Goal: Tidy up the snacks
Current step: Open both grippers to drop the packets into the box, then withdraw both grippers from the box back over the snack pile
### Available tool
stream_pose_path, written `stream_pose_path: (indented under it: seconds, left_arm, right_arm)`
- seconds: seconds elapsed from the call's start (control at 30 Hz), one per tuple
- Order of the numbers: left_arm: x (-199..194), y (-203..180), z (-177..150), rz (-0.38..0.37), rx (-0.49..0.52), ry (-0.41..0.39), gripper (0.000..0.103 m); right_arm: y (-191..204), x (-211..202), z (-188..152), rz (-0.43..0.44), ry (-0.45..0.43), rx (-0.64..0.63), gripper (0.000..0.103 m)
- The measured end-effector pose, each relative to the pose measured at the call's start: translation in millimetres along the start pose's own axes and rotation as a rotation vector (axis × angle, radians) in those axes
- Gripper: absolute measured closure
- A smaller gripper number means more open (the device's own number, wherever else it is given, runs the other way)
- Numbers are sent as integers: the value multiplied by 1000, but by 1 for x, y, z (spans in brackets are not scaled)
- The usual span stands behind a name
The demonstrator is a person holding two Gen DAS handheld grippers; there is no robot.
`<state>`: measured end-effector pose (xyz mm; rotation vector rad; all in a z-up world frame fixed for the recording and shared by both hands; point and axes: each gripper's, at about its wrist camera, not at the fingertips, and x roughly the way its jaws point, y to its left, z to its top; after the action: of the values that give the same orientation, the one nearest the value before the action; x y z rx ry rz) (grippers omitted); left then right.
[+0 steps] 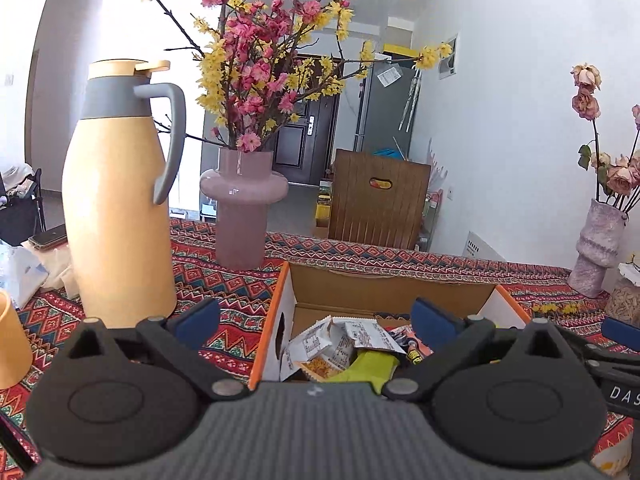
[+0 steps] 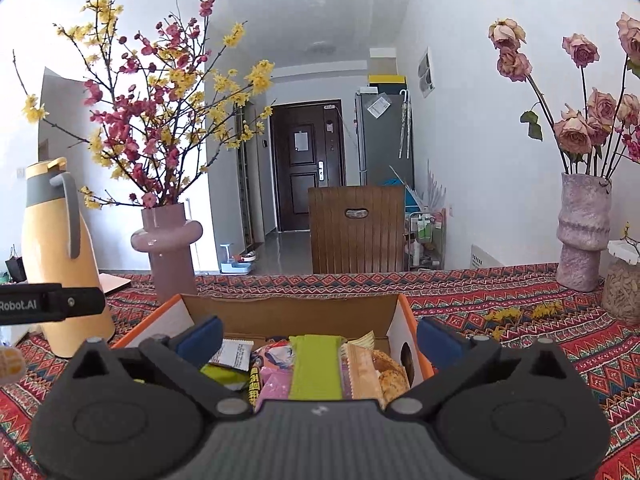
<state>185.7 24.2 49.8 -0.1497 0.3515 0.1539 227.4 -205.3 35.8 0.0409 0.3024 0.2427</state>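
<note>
Snacks sit packed in the cardboard box point(image 1: 288, 304), low and centre in your left wrist view, so the sorting looks largely done.

At the far left of that view stands the yellow thermos jug point(image 1: 120, 200), upright on the patterned tablecloth point(image 1: 224, 280), with the pink vase point(image 1: 242, 216) of blossom branches just to its right, both clear of the box so they won't get knocked. Your left gripper point(image 1: 316, 320) hangs over the box's left wall with its jaws spread wide and nothing between them; the white packets point(image 1: 340, 340) and the green packet point(image 1: 368, 364) lie loose below.

In your right wrist view, your right gripper point(image 2: 320, 340) is likewise fully spread and empty above the box's middle. Beneath it a green packet point(image 2: 316, 364) and a tan bar point(image 2: 362, 368) lie side by side. At the right edge stands 1 textured vase point(image 2: 584, 232) of dried roses, well apart from the box.
</note>
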Motion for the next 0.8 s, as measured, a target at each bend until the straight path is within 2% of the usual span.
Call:
stream_pose_path:
  seconds: [0.17,0.43,0.63,0.8]
  left_arm:
    - [-17,20,-10,9,10,16,0]
    - [-21,53,-38,39,34,78,0]
    - [-12,66,-61,61,45,110,0]
    - [-1,70,-71,63,37,146,0]
  right_arm:
    - [11,-17,-11,10,34,-4,0]
    - [31,-25,-39,27,141,-9,0]
    - [43,-9,-65,29,262,-9,0]
    - [53,7,-71,33,321,5,0]
